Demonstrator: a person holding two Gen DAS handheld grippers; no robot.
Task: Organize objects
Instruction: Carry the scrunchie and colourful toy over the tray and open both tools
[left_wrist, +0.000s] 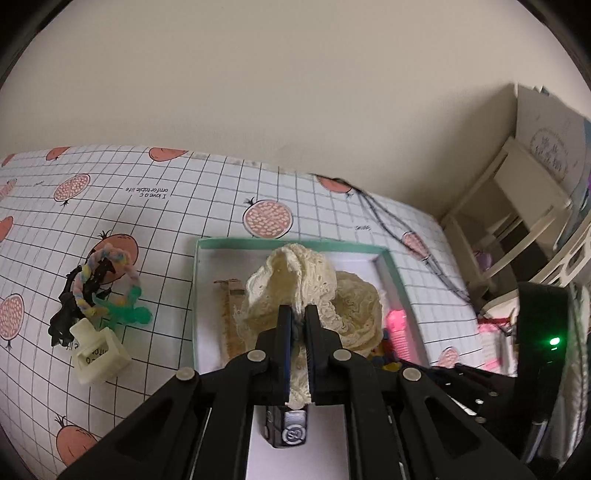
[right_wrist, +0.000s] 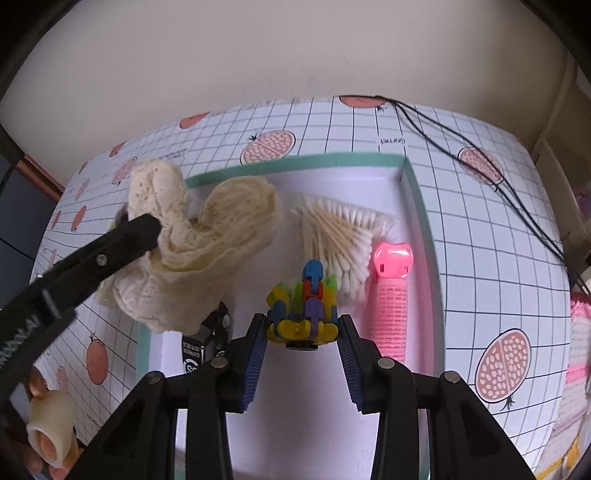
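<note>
Gridded tablecloth (left_wrist: 207, 192): one box (left_wrist: 288, 243), two tools.

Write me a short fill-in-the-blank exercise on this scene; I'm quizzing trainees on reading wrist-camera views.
1. The left hand-held gripper is shut on the cream ____ cloth.
2. The right hand-held gripper is ____, with the colourful plastic toy between its fingers.
3. The cotton swabs lie inside the box with the ____ rim.
4. The pink tube lies to the ____ of the cotton swabs.

Missing words: lace; open; green; right
</note>
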